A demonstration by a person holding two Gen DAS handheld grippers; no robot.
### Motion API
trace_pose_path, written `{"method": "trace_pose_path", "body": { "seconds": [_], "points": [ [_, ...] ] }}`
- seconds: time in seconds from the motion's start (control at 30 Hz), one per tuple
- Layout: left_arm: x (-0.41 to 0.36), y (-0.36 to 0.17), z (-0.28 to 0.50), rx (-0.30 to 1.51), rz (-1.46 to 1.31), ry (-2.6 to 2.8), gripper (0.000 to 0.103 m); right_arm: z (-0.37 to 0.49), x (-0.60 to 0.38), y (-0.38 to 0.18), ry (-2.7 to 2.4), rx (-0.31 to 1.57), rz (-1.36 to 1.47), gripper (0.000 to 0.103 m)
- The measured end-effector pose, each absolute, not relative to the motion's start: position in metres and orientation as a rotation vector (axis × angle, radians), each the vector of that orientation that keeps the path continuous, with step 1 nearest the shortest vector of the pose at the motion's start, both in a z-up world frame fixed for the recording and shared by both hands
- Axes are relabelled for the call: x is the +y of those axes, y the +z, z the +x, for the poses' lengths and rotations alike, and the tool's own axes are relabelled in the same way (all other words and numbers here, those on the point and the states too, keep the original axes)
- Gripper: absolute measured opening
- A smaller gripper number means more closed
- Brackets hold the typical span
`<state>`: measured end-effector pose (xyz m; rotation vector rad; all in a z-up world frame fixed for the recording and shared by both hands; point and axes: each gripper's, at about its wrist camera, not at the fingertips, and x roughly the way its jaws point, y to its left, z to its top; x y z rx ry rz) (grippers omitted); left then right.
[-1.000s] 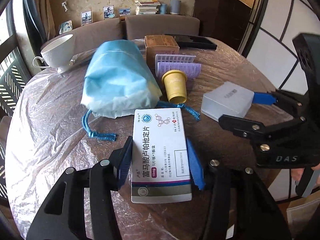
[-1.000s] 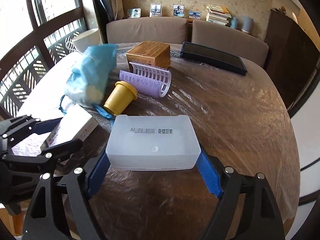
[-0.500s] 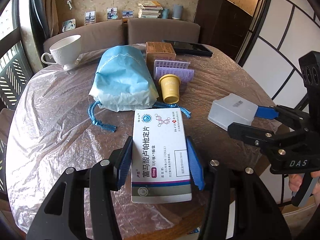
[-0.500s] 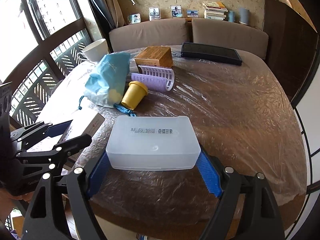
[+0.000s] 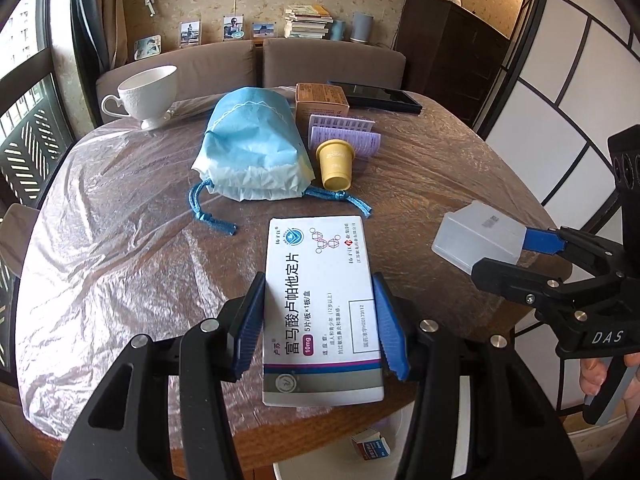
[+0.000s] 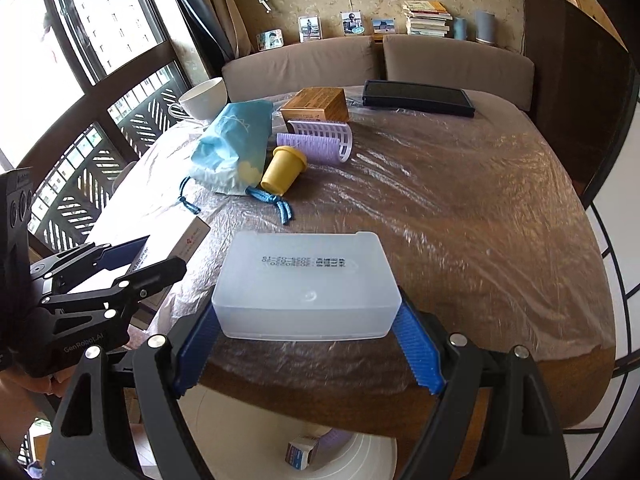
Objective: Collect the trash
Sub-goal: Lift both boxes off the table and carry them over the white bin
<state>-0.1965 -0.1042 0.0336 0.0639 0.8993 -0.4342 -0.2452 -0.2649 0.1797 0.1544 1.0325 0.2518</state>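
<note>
My left gripper [image 5: 320, 320] is shut on a white medicine box [image 5: 320, 304] with Chinese print, held above the table's near edge. My right gripper [image 6: 308, 344] is shut on a translucent plastic box [image 6: 306, 290], also held over the near edge; it shows at the right of the left wrist view [image 5: 478, 242]. Below the edge stands a white bin [image 6: 360, 456] with a small carton [image 6: 298, 454] in it. On the table lie a blue drawstring bag [image 5: 252, 152], a yellow cup [image 5: 336, 164] on its side and a purple hair roller [image 5: 352, 140].
A round table [image 6: 460, 208] covered in plastic film. A white teacup [image 5: 148, 92] at the far left, a brown carton [image 5: 320, 98] and a black tablet [image 5: 380, 96] at the back. A sofa behind, window railing left, dark cabinet right.
Both grippers have pulled back and up from the table with their boxes, past the near edge. The bin below has come into view.
</note>
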Motion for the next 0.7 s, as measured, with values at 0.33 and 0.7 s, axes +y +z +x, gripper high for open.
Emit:
{"method": "trace_pose_path", "body": {
  "seconds": [0.33, 0.7],
  "points": [
    [-0.106, 0.034, -0.212, 0.898, 0.055, -0.423, 0.053, -0.26, -0.268, 0.182, 0.256, 1.032, 0.151, 0.08],
    [-0.106, 0.032, -0.232, 0.908, 0.033, -0.397, 0.053, -0.28, -0.272, 0.182, 0.266, 1.037, 0.149, 0.08]
  ]
}}
